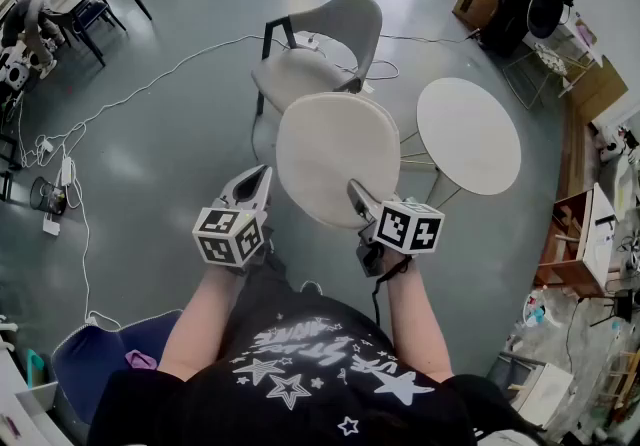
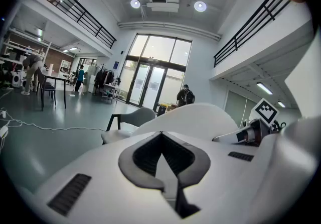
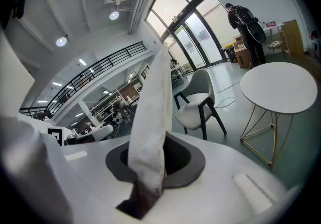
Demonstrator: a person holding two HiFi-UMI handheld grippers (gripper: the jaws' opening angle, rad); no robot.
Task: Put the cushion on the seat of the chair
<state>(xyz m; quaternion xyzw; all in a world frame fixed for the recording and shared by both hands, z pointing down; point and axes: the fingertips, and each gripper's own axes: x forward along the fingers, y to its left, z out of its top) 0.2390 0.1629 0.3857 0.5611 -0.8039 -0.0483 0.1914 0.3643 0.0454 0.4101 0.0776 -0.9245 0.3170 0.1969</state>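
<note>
White cushion (image 1: 337, 159) pinched in right gripper (image 1: 354, 190) fingers, covering chair (image 1: 345, 22) seat's front, left gripper (image 1: 260, 177) fingers together

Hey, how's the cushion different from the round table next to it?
The cushion is up in the air, pinched at its edge by the right gripper; the table stands on its own thin gold legs. The cushion looks soft and cream, with a rounded-off shape; the table top is a flat white circle. Both are pale and plain.

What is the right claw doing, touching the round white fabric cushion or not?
Touching. The right gripper view shows the right claw pinching the cushion edge between its jaws.
</note>
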